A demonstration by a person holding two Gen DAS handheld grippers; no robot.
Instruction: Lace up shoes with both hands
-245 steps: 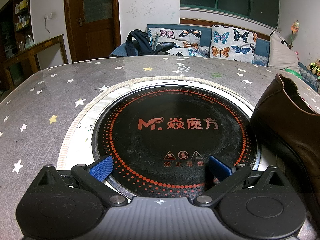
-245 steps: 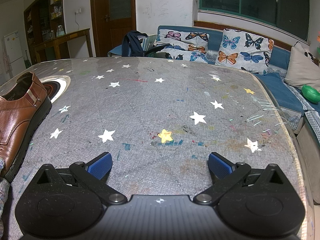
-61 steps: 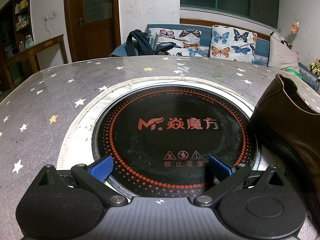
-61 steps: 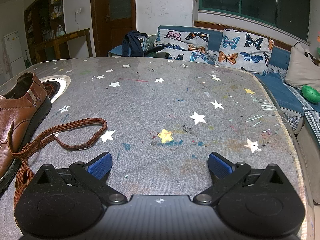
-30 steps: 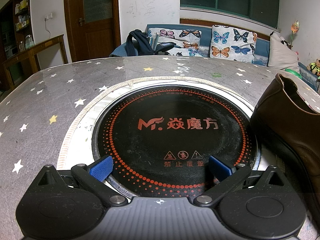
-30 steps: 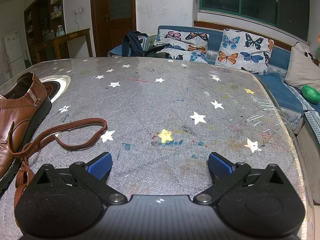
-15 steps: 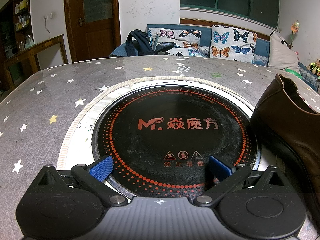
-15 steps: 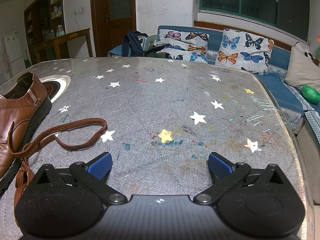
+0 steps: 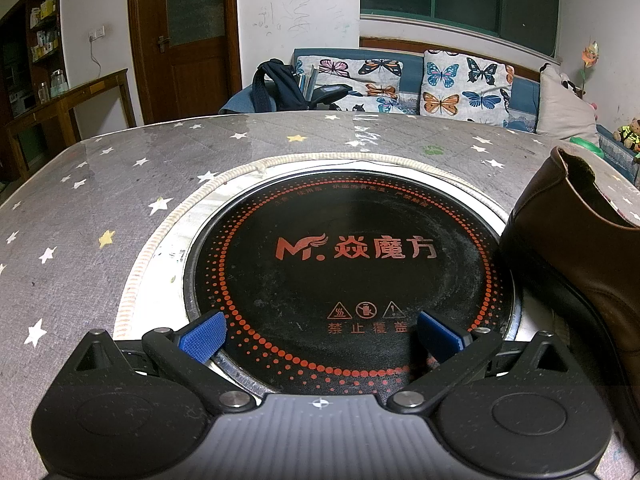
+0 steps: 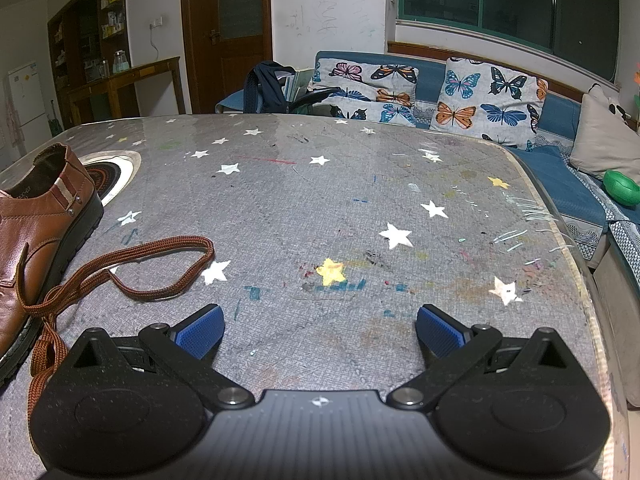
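Note:
A brown leather shoe (image 10: pixel 28 240) stands on the table at the far left of the right wrist view, heel pointing away. It also shows at the right edge of the left wrist view (image 9: pixel 576 248). A brown lace (image 10: pixel 132 264) runs from the shoe and lies in loose loops on the table, just left of and ahead of my right gripper (image 10: pixel 320 332). The right gripper is open and empty, resting low over the table. My left gripper (image 9: pixel 320 334) is open and empty, low over the black cooktop, left of the shoe's heel.
The table (image 10: pixel 360 200) has a grey star-print cover. A round black induction cooktop (image 9: pixel 352 264) is set into it, ringed by a pale rim. A sofa with butterfly cushions (image 10: pixel 460 96) stands behind the far edge. The table's right edge (image 10: pixel 584 280) is close to my right gripper.
Since 8.2 s ago the lace has appeared on the table beside the shoe. Over the last two seconds nothing has moved.

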